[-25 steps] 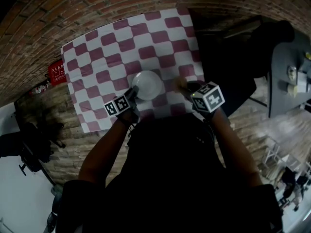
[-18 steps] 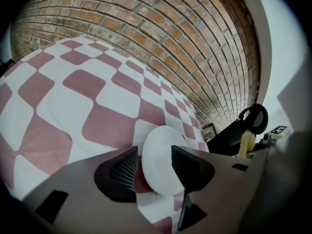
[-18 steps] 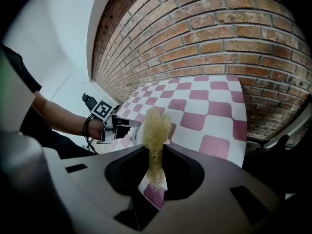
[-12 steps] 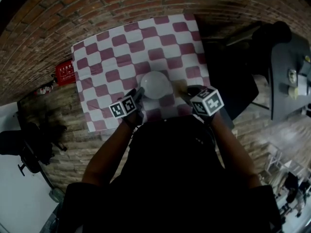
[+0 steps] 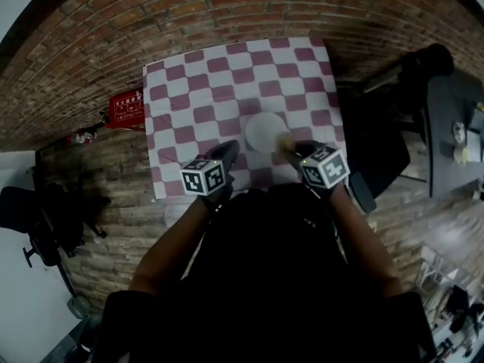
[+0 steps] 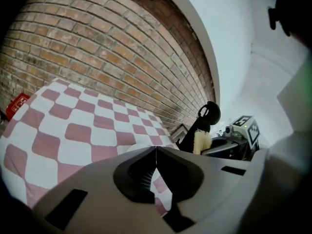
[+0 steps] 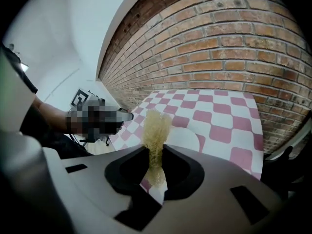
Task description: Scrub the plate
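Red-brown brickwork (image 5: 227,6) is surrounding a pink-and-white checkered cloth (image 5: 197,89). On the cloth's near right part a round white plate (image 5: 265,131) is lying, just beyond both grippers. The left gripper (image 5: 227,151) is hovering near-left of the plate, apart from it; its jaws have just been closing and are now meeting, nothing between them. The right gripper (image 7: 156,152) is pinching a pale yellow fibrous scrubber (image 7: 155,130), jaws tight on it. That scrubber is poking out by the plate's near right rim, contact unclear.
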A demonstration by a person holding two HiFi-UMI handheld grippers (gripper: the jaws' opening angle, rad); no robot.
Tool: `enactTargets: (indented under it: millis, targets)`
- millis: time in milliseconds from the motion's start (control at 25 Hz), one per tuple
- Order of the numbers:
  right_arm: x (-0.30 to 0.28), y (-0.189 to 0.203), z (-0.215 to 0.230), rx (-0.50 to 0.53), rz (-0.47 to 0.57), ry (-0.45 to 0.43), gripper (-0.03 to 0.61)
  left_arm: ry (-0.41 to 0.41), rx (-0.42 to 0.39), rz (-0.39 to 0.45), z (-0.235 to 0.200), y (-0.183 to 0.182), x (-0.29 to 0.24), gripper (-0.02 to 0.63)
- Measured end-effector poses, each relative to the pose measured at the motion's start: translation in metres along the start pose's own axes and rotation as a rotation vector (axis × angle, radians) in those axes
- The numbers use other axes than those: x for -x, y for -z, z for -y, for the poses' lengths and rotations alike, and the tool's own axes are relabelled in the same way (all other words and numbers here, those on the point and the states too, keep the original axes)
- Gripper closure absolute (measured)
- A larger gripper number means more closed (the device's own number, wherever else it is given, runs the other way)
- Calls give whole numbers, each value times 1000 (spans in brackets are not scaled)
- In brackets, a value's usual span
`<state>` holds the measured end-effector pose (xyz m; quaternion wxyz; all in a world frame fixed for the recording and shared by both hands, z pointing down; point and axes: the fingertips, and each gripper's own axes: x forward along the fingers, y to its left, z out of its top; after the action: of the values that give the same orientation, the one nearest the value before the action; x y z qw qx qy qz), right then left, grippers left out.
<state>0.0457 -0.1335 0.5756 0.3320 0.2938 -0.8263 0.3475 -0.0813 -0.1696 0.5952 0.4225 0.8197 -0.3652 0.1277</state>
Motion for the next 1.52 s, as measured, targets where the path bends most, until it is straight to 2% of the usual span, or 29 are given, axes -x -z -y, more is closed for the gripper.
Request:
enactTargets:
  millis: [160, 280, 440, 600, 680, 880, 1120, 1320, 1520]
  targets:
    - [-6, 2, -17, 39, 36, 30, 505, 39, -168, 20, 18, -5, 30, 604]
    - [-5, 2, -40, 40, 81, 24, 505, 49, -214, 25, 25, 0, 54, 604]
    - [1, 11, -57, 42, 90, 13, 505, 34, -215, 35, 21, 11, 80, 604]
    - [12, 11, -63, 100, 78, -1, 505, 27, -154, 80, 25, 17, 96, 604]
    - [18, 17, -68, 126, 69, -15, 505, 24, -142, 101, 36, 21, 103, 604]
    - [43, 44, -79, 179, 79, -64, 505, 13, -175, 128, 77, 46, 112, 604]
    - [96, 115, -64, 206, 67, -79, 505, -8, -140, 147, 143, 103, 105, 604]
    - [134, 178, -56, 203, 70, -105, 505, -55, -103, 180, 188, 144, 99, 604]
    - [161, 229, -62, 201, 53, -130, 505, -113, -124, 187, 225, 178, 118, 604]
